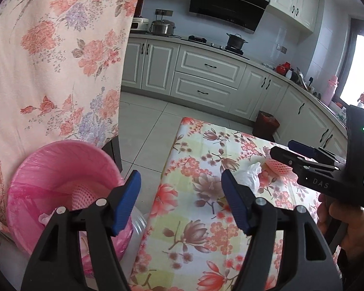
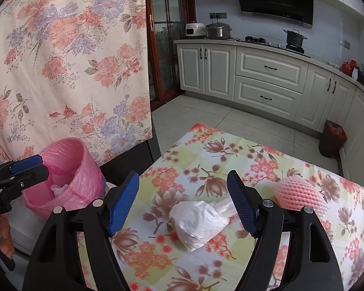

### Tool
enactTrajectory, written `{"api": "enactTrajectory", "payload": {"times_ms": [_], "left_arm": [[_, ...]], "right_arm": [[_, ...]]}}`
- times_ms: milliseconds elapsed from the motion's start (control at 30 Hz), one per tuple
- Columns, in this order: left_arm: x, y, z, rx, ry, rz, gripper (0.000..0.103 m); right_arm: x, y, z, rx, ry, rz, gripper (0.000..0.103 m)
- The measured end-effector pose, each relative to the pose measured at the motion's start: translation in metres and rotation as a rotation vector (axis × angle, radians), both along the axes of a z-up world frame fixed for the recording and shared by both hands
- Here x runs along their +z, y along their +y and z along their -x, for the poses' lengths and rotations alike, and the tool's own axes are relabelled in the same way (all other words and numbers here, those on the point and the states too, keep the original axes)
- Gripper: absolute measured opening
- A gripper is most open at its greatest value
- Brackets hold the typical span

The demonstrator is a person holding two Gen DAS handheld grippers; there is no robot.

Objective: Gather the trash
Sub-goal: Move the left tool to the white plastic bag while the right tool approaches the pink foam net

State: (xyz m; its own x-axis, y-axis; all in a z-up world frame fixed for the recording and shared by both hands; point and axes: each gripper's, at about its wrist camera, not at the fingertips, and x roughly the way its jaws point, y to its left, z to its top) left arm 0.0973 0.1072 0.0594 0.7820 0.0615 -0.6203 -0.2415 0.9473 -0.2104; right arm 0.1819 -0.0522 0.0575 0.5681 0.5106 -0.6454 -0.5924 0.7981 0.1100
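Observation:
A crumpled white plastic bag (image 2: 199, 220) lies on the floral tablecloth (image 2: 206, 160), between and just past my right gripper's (image 2: 183, 202) open blue fingers. A pink foam fruit net (image 2: 301, 194) lies on the cloth to its right. A pink-lined trash bin (image 2: 68, 177) stands left of the table with white scraps inside. My left gripper (image 1: 180, 201) is open and empty over the table's left edge, next to the bin (image 1: 60, 181). The bag (image 1: 251, 177) and net (image 1: 279, 166) show past it, with the right gripper (image 1: 301, 151) above them.
A floral curtain (image 2: 68, 60) hangs at the left behind the bin. White kitchen cabinets (image 2: 267, 77) with pots line the back. A dark floor bin with a red liner (image 2: 332, 140) stands by the cabinets. Tiled floor (image 1: 143, 131) lies between table and cabinets.

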Motion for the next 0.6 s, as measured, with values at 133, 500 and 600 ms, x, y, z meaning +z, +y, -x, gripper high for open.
{"api": "enactTrajectory", "payload": {"times_ms": [133,500,600], "left_arm": [[-0.004,-0.019,-0.018,-0.034,0.01,0.003,0.069],[-0.024,-0.073,-0.071,-0.132,0.048,0.026,0.074],[-0.033,-0.086,-0.087,-0.16,0.067,0.034,0.074]], "right_arm": [[-0.003,-0.021,-0.011,-0.031,0.0,0.003,0.073],[-0.025,-0.079,-0.05,-0.115,0.01,0.033,0.079],[-0.035,-0.093,-0.064,-0.131,0.018,0.052,0.081]]}}
